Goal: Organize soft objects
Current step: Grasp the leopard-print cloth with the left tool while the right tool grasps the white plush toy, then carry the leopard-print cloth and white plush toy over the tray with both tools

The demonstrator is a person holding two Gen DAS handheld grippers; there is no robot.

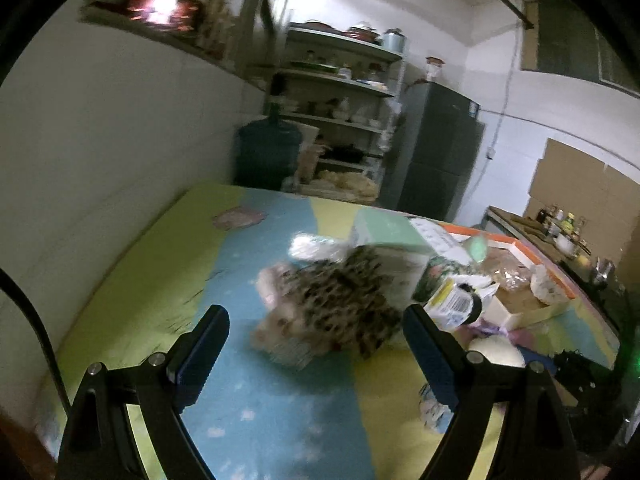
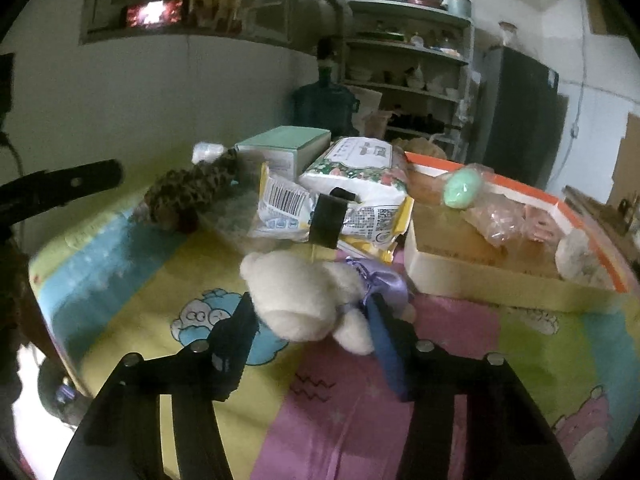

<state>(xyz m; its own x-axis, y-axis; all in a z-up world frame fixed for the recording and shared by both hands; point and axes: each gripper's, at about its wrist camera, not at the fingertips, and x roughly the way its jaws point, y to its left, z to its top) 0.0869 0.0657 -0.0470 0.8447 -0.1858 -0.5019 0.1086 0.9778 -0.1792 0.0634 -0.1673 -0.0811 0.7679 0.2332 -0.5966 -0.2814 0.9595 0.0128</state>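
A leopard-print plush toy lies on the colourful mat, just beyond my open, empty left gripper; it also shows at the left in the right wrist view. A white teddy bear with a purple ribbon lies on the mat between the jaws of my right gripper, which stand close around it, touching its sides. An open cardboard box with an orange rim at the right holds several soft items, among them a green ball in plastic.
Snack packets and a mint green box are piled mid-mat, beside the cardboard box. A white wall runs along the left. A water jug, shelves and a dark fridge stand beyond the mat.
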